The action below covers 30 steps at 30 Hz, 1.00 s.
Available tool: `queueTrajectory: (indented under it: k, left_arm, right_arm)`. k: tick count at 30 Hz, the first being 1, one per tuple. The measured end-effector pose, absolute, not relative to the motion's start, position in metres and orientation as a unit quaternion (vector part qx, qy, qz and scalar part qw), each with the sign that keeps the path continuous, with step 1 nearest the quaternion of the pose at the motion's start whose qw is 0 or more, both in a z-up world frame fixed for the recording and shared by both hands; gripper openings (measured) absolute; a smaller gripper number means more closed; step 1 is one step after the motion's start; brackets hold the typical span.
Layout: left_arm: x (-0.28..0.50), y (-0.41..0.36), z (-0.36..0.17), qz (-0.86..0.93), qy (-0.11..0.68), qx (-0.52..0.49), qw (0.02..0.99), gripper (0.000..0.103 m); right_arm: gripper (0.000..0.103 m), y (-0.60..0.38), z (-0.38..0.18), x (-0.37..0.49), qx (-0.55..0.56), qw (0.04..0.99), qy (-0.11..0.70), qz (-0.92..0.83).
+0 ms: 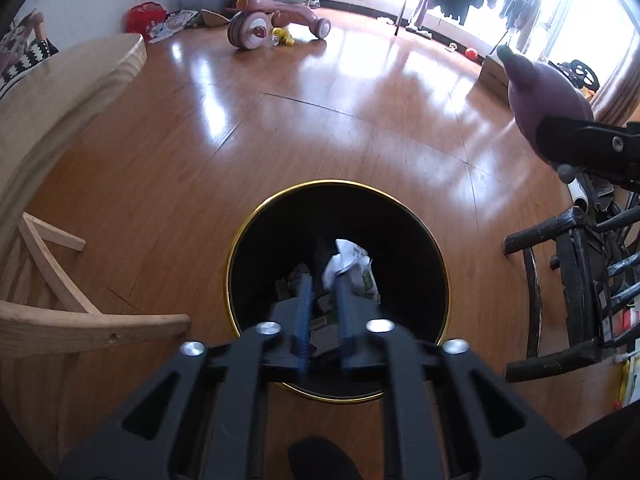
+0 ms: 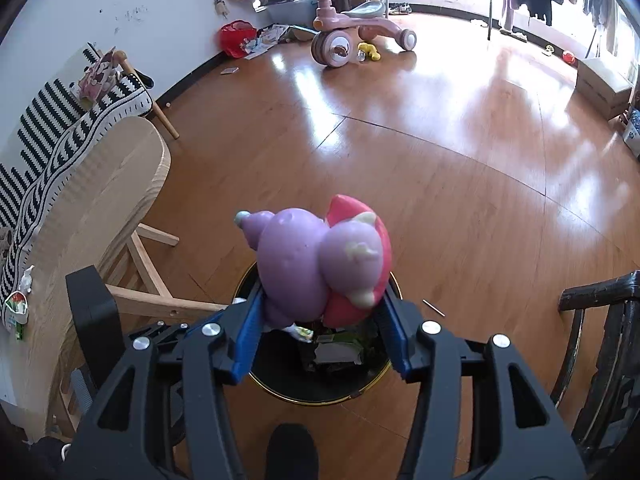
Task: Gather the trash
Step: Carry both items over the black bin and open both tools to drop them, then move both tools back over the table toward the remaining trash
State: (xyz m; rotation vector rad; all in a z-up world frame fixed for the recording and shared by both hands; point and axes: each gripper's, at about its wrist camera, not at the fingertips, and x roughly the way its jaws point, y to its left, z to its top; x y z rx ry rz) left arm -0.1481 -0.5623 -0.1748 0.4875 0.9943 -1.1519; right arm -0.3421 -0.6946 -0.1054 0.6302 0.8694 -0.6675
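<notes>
Left gripper (image 1: pixel 324 284): jaws apart, empty, over black bin (image 1: pixel 404 216) | Right gripper (image 2: pixel 320 316): clamps purple-pink toy (image 2: pixel 316 256) above bin

The left wrist view looks steeply down along its fingers (image 1: pixel 306 304) into the black gold-rimmed bin (image 1: pixel 436 256), close above its mouth. The right wrist view, also tilted down, sits slightly farther back, its sight of the bin (image 2: pixel 280 380) partly blocked by a purple toy (image 2: pixel 304 264). Both share the bin, the wooden floor (image 1: pixel 320 128), the light wooden counter (image 1: pixel 48 92) at left and the pink tricycle (image 1: pixel 276 16) beyond.
</notes>
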Motion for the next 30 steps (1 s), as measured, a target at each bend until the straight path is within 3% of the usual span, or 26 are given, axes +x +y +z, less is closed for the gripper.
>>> queueTrajectory:
  k: [2, 3, 9, 16, 19, 30]
  left_arm:
    - [-0.149, -0.562, -0.173, -0.513, 0.438, 0.213, 0.707, 0.074]
    - [-0.15, -0.561, -0.171, -0.513, 0.431, 0.207, 0.713, 0.078]
    - [-0.151, -0.561, -0.167, -0.517, 0.433, 0.202, 0.71, 0.079]
    - [-0.155, -0.556, -0.162, -0.519, 0.427, 0.211, 0.71, 0.082]
    - [-0.153, -0.551, -0.157, -0.517, 0.426, 0.211, 0.712, 0.082]
    - [-0.112, -0.492, -0.095, -0.498, 0.394, 0.17, 0.753, 0.087]
  right_arm:
    - [0.054, -0.695, -0.107, -0.341, 0.297, 0.805, 0.41, -0.31]
    - [0.055, -0.695, -0.108, -0.34, 0.299, 0.804, 0.412, -0.308]
    - [0.056, -0.693, -0.11, -0.334, 0.299, 0.802, 0.419, -0.304]
    - [0.074, -0.696, -0.108, -0.332, 0.31, 0.801, 0.414, -0.302]
    - [0.076, -0.693, -0.105, -0.328, 0.307, 0.805, 0.411, -0.299]
    - [0.086, -0.667, -0.077, -0.294, 0.286, 0.829, 0.393, -0.277]
